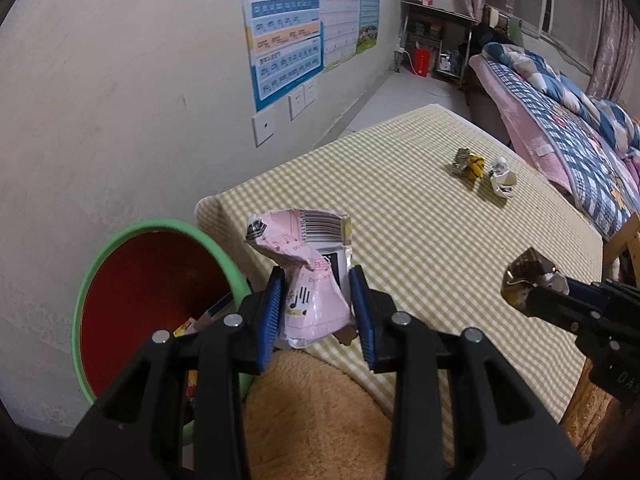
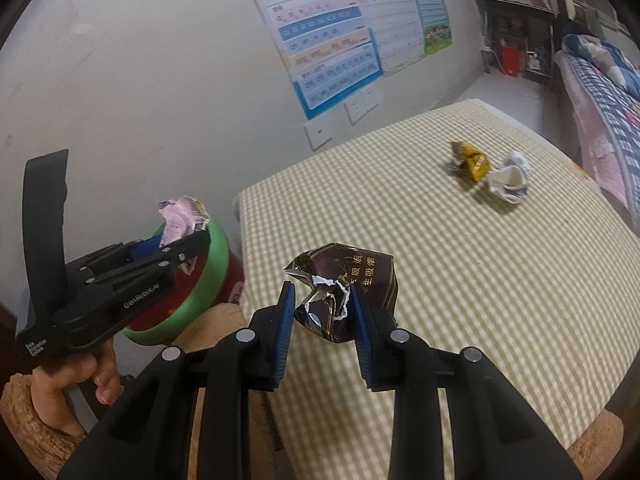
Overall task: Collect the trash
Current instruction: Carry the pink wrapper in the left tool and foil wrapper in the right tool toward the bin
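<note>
Blue-padded fingers of the left gripper pinch a crumpled pink snack wrapper, barcode uppermost, held above the near corner of the tabletop and just beside the green-rimmed trash bin, whose red interior already holds a few scraps; the fingers of the right gripper are clamped on a torn dark brown cigarette pack with gold lettering, lifted over the yellow-and-white checked cloth near the tabletop's front edge; in the right wrist view a person's hand grips the left tool's handle, the pink wrapper poised over the bin's rim; farther back on the cloth, well apart from both grippers, a crumpled yellow wrapper and a balled white wrapper lie just beside each other; a tan fleecy surface shows below the tabletop's near edge; beyond, colourful charts and wall sockets line the pale wall, a dark shelf unit stands in the far corner, and a bed with a blue-and-pink patterned quilt runs along the curtained window.
</note>
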